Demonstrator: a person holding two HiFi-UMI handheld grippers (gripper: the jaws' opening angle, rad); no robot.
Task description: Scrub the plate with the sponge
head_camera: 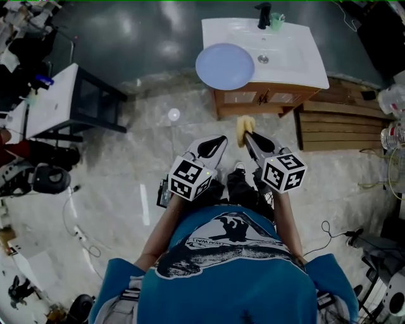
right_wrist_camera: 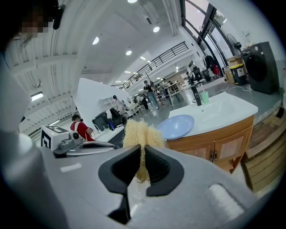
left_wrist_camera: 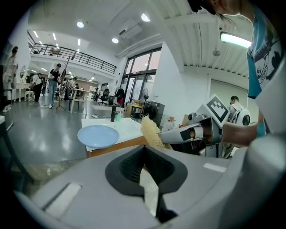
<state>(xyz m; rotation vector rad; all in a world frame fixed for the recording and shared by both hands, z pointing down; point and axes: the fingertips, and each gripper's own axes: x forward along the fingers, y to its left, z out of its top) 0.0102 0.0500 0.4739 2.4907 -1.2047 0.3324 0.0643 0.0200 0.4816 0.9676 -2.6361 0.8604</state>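
Note:
A pale blue plate (head_camera: 224, 66) rests on the near left corner of a white sink top (head_camera: 297, 60), partly overhanging its edge; it also shows as the plate (left_wrist_camera: 98, 135) and the plate (right_wrist_camera: 175, 126). My right gripper (head_camera: 245, 135) is shut on a yellow fibrous sponge (head_camera: 244, 128), held in the air short of the cabinet; the sponge (right_wrist_camera: 140, 136) sticks out past the jaws. My left gripper (head_camera: 220, 139) is shut with nothing in it, beside the right one. From the left gripper view the sponge (left_wrist_camera: 151, 131) shows at the right gripper's tip.
A wooden cabinet (head_camera: 262, 98) carries the sink top, with a black tap (head_camera: 264, 15) and a green cup (head_camera: 277, 21) at the back. Wooden pallets (head_camera: 335, 123) lie to the right. A white table (head_camera: 50, 101) stands at left. Cables trail on the floor.

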